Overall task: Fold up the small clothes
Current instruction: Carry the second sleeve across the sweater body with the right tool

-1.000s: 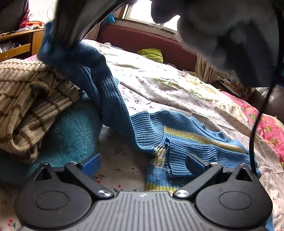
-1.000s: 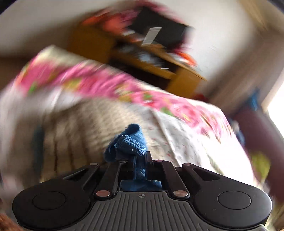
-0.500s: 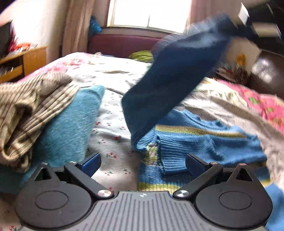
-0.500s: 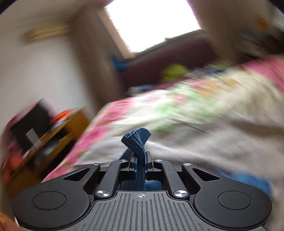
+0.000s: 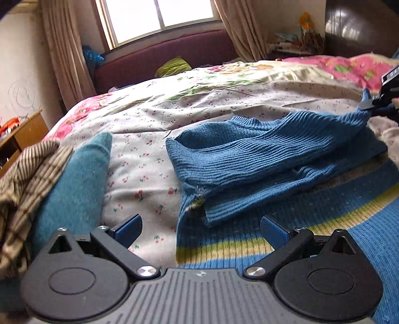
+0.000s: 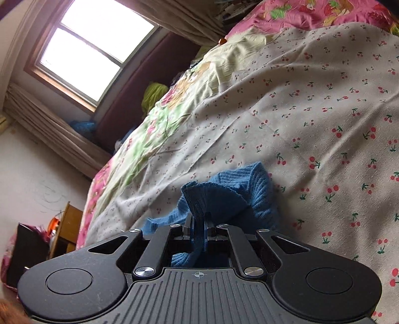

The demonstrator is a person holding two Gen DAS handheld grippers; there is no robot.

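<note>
We find the right gripper (image 6: 198, 230) clamped tight on a bunched fold of the blue knit sweater (image 5: 261, 159); in its own view the ribbed cloth (image 6: 219, 197) stands up from between the closed fingers and spills onto the cherry-print bedsheet (image 6: 311, 99). In the left wrist view we see this same gripper (image 5: 374, 106) at the far right edge, pinching the end of a sleeve that is drawn across the garment's body.

We note the left gripper (image 5: 200, 225) with its jaws spread wide and nothing between them. Its blue fingertips (image 5: 128, 226) hang just above the bed, one over the bare sheet and the other over the sweater's striped hem.

The sweater lies flat on the bedsheet (image 5: 149, 149) at centre and right in the left view. Its yellow-green hem stripe lies nearest the left gripper and its neckline lies farther away, toward the window (image 5: 159, 17). The folded sleeve's long axis runs from the left shoulder across to the right edge, rising slightly where it is held.

To the left of the sweater, apart from it, we record a teal garment (image 5: 77, 174) with a brown striped knit (image 5: 25, 179) lying against it. A wine-red headboard (image 5: 162, 57) closes the far end of the bed.
</note>
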